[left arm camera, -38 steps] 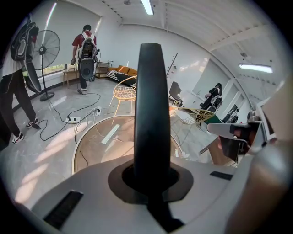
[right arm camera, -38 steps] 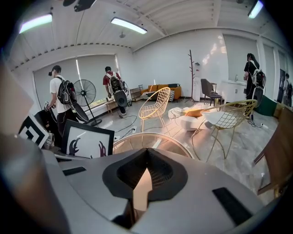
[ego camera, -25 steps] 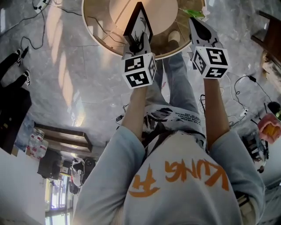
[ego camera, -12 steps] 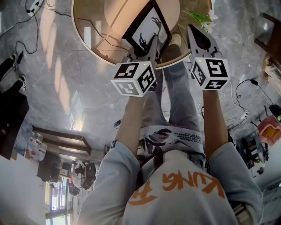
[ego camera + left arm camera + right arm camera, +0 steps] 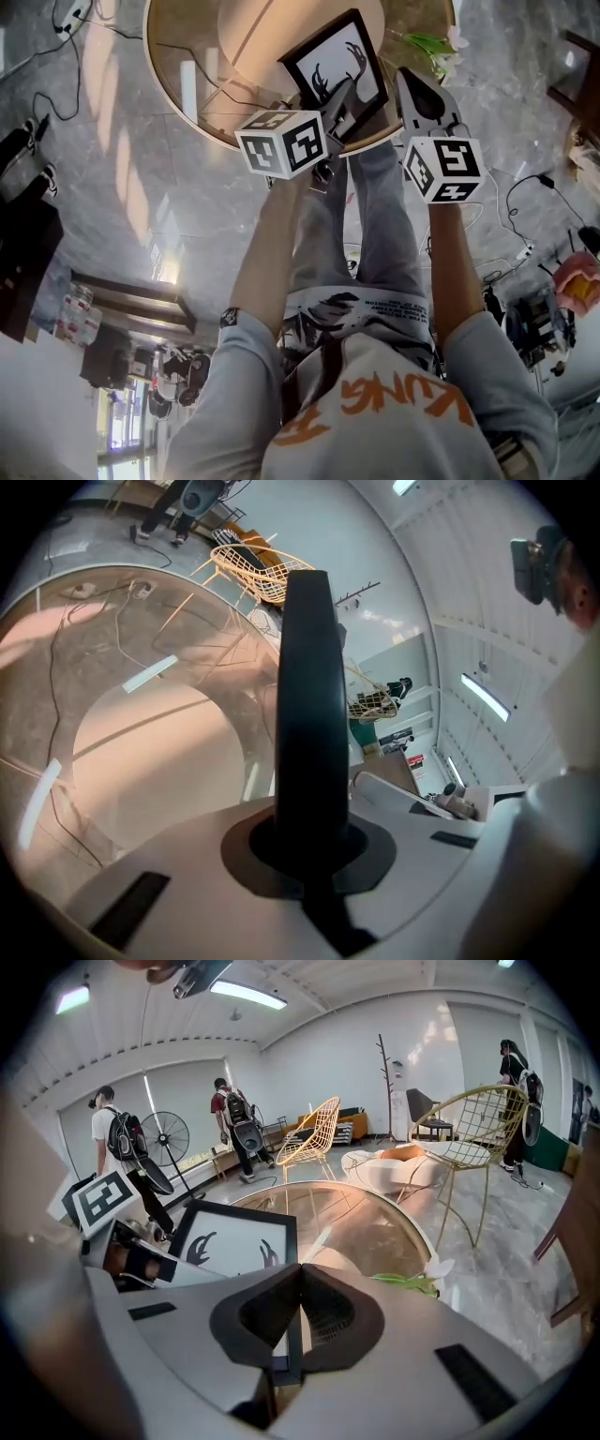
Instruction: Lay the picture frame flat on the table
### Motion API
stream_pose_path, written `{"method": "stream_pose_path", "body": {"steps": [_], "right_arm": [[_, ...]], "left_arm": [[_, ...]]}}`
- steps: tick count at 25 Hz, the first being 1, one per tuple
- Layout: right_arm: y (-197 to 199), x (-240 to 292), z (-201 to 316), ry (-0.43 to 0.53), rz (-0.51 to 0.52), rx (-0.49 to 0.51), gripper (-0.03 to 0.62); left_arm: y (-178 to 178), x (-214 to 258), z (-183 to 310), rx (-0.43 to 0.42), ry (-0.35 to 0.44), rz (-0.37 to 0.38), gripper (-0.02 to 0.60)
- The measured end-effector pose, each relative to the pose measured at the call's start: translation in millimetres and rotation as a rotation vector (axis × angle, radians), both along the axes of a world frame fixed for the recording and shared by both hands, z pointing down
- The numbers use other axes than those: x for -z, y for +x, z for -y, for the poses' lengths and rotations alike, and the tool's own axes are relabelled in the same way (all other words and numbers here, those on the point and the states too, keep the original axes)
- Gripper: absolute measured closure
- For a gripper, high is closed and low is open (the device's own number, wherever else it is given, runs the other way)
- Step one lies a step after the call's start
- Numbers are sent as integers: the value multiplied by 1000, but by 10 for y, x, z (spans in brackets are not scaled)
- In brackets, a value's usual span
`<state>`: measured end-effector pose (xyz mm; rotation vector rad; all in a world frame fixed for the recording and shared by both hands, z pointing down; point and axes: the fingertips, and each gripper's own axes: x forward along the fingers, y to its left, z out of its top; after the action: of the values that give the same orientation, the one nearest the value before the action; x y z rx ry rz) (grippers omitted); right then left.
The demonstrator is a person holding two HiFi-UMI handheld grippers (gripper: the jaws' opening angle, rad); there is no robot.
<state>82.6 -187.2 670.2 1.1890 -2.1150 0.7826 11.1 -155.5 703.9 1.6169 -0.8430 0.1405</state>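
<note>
Left gripper (image 5: pixel 339 101) is clamped on the edge of the black-bordered picture frame (image 5: pixel 336 67) w/ antler print, tilted over the round glass table (image 5: pixel 173 98), not flat yet. Right gripper (image 5: pixel 411 82) is closed, empty. Frame's prob light + stiff but breakable, so grip the border, not the pane.

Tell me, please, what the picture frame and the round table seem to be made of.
Picture frame: a black, fairly matt border, wood or plastic, I cannot tell which; it holds a white sheet with a black drawing, probably paper. Table: a clear glass top, since the floor shows through it and lights reflect on it; its pale rim could be wood or metal.
</note>
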Motion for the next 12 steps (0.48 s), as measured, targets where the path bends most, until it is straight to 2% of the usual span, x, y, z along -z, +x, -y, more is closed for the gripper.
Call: {"method": "stream_pose_path", "body": {"steps": [12], "right_arm": [[102,-202,-149,-28,40,-41,597]], "left_arm": [[60,-288,191,67,-78,-95,555]]}}
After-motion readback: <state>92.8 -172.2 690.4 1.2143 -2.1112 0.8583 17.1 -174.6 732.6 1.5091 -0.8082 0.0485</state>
